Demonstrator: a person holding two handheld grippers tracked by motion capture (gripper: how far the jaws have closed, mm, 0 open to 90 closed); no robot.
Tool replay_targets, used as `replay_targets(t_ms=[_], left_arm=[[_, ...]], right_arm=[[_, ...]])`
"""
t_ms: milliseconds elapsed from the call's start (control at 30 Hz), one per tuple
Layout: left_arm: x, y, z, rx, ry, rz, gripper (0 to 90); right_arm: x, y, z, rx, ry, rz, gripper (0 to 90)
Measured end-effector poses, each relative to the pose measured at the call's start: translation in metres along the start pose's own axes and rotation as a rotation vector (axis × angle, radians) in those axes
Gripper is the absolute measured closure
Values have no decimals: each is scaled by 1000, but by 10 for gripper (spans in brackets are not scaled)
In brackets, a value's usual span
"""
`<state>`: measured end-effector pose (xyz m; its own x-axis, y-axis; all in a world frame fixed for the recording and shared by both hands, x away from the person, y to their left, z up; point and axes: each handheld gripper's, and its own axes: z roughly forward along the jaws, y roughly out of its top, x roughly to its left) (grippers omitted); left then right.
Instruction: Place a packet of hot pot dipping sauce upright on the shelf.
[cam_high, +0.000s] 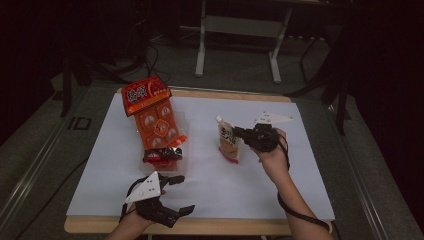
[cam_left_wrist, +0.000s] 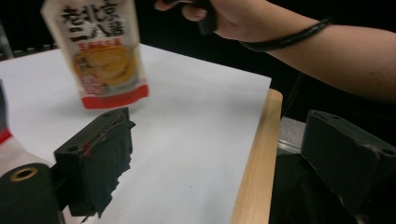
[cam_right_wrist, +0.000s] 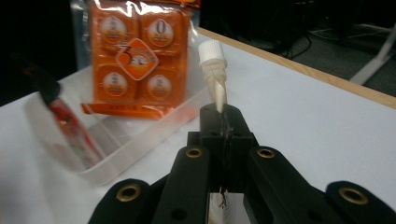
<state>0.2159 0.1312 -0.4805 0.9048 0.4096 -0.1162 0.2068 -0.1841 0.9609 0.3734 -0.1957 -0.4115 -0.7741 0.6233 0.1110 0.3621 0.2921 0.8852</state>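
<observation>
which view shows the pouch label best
The left gripper view: the pouch faces the camera, its print large. The high view shows it small, held by the right gripper. The right gripper view shows its white cap above the shut jaws.

snack pack (cam_high: 154, 114): in tray (cam_high: 181, 162), left | pouch (cam_high: 229, 142): right of tray, mid-table (cam_high: 280, 195)

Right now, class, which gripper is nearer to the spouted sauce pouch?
Right. The right gripper is shut on the spouted sauce pouch near its top edge, while the left gripper sits open at the table's near edge, well apart from it.
</observation>
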Motion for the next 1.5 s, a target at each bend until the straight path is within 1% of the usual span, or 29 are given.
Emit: replay_targets(t_ms=[33,100,133,200,233,300,333,367,433,600,767,833,900,933,1000,1033,1100,1167,1233,1267,1333,1400,1433,1500], left_arm=[[0,2,0,0,6,-2,98],[1,4,0,-10,0,-6,99],[1,6,0,-7,7,1,99],[1,8,0,-6,7,5,99],[1,10,0,-4,16,5,99],[2,12,-1,-2,15,10,99],[2,14,0,-4,23,9,98],[3,16,-1,-7,20,9,99],[3,20,-1,-15,27,12,99],[4,31,-1,-23,15,17,99],[7,43,2,-43,16,24,99],[9,49,2,-46,21,26,99],[11,55,3,-49,22,31,98],[12,58,4,-46,19,34,99],[13,64,5,-44,15,35,98],[14,67,6,-46,19,42,98],[15,71,9,-53,21,41,99],[16,75,11,-52,2,44,110],[17,78,14,-46,-7,50,114],[18,80,15,-46,-20,48,117],[19,83,18,-37,-24,52,122],[20,86,20,-31,-50,50,126],[20,87,20,-35,-61,56,125],[21,91,21,-46,-59,58,156]], right_arm=[[2,1,-3,2,3,-8,896],[5,2,-10,-1,22,-10,896],[7,2,-13,-3,27,-18,896],[11,3,-20,-8,48,-23,896],[13,3,-23,-12,56,-25,896],[17,4,-29,-15,66,-40,896],[18,4,-32,-20,74,-39,896],[20,5,-35,-26,87,-35,896],[23,5,-40,-30,98,-43,896],[35,8,-50,-36,140,-74,896],[48,11,-60,-49,173,-101,895],[52,12,-63,-56,193,-111,895],[58,13,-67,-57,198,-127,896],[60,14,-69,-60,210,-128,895],[66,15,-73,-64,221,-143,895],[68,15,-74,-69,232,-149,895],[74,16,-77,-76,247,-158,895],[78,17,-79,-80,262,-164,895],[83,18,-81,-83,273,-178,895],[85,18,-81,-83,280,-181,895],[88,18,-83,-89,303,-185,895],[92,19,-83,-88,311,-195,895],[93,19,-84,-89,321,-195,895],[97,19,-84,-86,329,-209,895]])
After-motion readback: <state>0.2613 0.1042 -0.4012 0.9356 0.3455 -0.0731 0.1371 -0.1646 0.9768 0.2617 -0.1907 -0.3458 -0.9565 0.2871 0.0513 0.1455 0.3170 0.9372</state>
